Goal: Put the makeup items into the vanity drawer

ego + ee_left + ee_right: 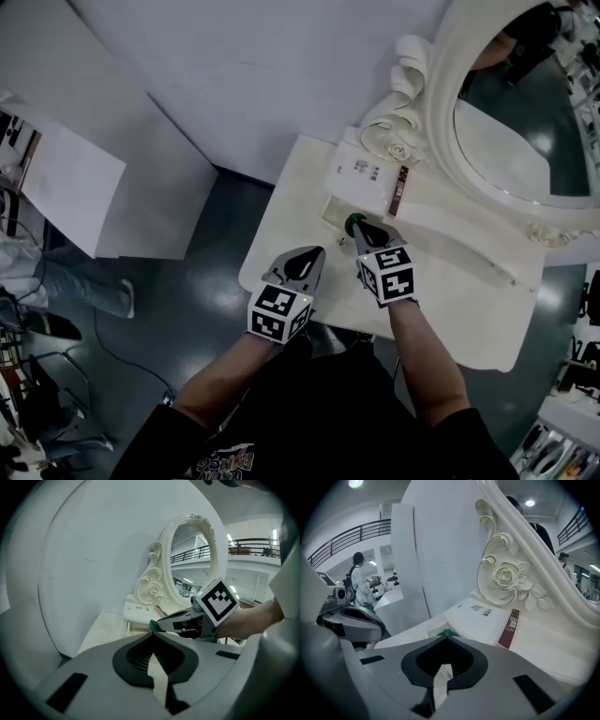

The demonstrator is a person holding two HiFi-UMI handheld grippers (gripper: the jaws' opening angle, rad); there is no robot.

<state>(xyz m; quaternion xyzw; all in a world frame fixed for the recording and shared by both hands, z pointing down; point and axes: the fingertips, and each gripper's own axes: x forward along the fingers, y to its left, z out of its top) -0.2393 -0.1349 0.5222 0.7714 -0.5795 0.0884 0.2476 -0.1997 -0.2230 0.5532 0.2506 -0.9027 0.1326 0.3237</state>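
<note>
1. Our right gripper [362,231] has its jaws closed, apparently pinching a small dark-green round-ended makeup item [356,224] at the very tips, probably so it drops cleanly.
2. Just ahead of and below those tips is a pale recess [432,631] in the cream vanity table [469,309]. We take it for the open drawer.
3. Beyond the tips lie a flat white printed box [361,173] and a slim dark-red box [400,190], neither yet stowed.
4. Our left gripper [315,255] hangs beside the right one, closed on nothing, likely waiting.
</note>
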